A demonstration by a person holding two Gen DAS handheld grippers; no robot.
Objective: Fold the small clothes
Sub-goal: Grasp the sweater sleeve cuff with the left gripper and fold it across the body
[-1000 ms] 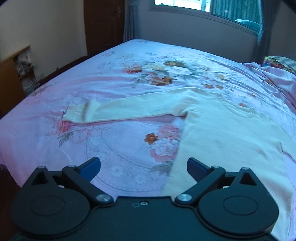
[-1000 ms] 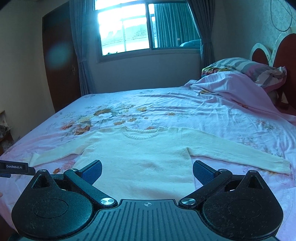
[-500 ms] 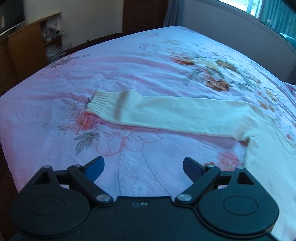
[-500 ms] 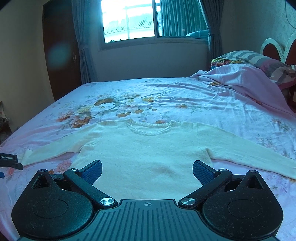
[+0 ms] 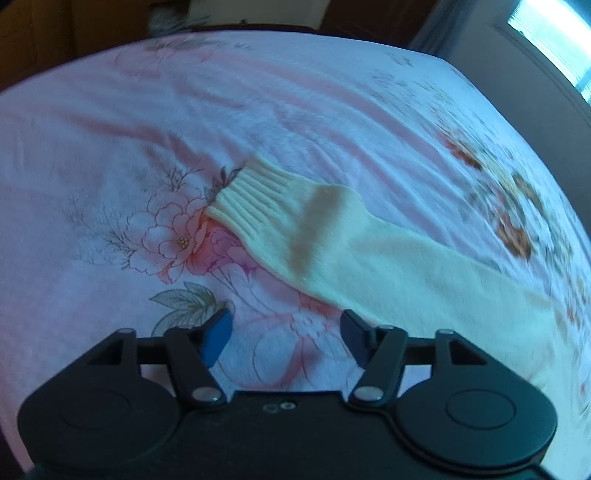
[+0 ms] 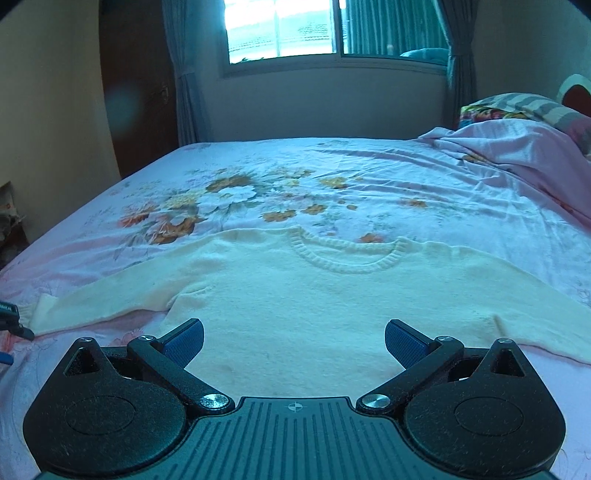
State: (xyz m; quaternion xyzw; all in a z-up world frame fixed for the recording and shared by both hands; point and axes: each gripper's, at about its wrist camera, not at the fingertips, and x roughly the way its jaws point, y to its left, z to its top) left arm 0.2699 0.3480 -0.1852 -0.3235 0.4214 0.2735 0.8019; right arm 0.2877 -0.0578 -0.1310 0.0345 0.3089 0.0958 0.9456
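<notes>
A cream knitted sweater (image 6: 314, 295) lies flat, front up, on the floral bedsheet, sleeves spread to both sides. In the left wrist view its left sleeve (image 5: 369, 254) runs to a ribbed cuff (image 5: 255, 195). My left gripper (image 5: 284, 334) is open and empty, low over the sheet just short of the sleeve. My right gripper (image 6: 293, 341) is open and empty, over the sweater's lower body. The left gripper's tip shows at the far left of the right wrist view (image 6: 11, 319), beside the cuff.
The bed (image 6: 332, 177) has a pink floral sheet. A rumpled pink blanket (image 6: 517, 147) and pillows (image 6: 517, 105) lie at the right. A window (image 6: 280, 29) and curtains stand behind. A wooden shelf (image 5: 55, 33) is beyond the bed's left edge.
My left gripper has swung left and down toward the sleeve cuff, and its jaws have narrowed. My right gripper has moved closer over the sweater's body. The sweater has not moved.
</notes>
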